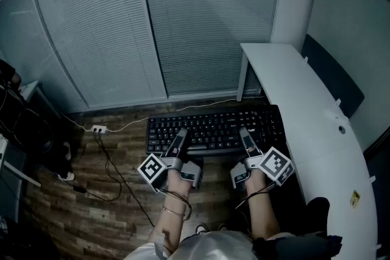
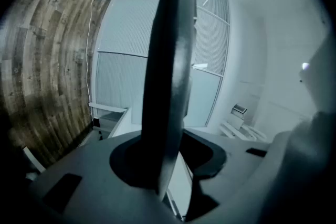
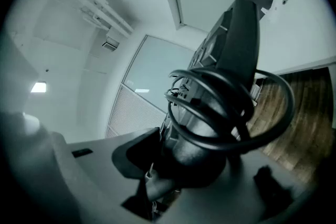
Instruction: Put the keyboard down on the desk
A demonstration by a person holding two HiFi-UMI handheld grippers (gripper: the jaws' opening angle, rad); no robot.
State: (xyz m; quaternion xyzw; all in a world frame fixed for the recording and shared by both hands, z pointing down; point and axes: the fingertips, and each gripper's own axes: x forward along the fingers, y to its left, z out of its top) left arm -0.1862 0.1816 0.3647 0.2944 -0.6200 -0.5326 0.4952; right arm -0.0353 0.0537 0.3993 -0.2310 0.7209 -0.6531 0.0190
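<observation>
A black keyboard (image 1: 214, 129) hangs level in the air over the wooden floor, just left of the white curved desk (image 1: 304, 106). My left gripper (image 1: 181, 134) is shut on its near edge at the left. At the right of that edge my right gripper (image 1: 247, 134) is shut on it too. The left gripper view has the keyboard (image 2: 170, 76) edge-on, running up from between the jaws. The right gripper view also has the keyboard (image 3: 231, 55) edge-on, with its coiled black cable (image 3: 231, 113) looped round the near end at the jaws.
A white power strip (image 1: 97, 129) and loose cables (image 1: 116, 173) lie on the floor at the left. Dark equipment (image 1: 24, 131) stands at the far left. Closed blinds (image 1: 152, 21) fill the wall ahead. A dark panel (image 1: 332, 79) backs the desk.
</observation>
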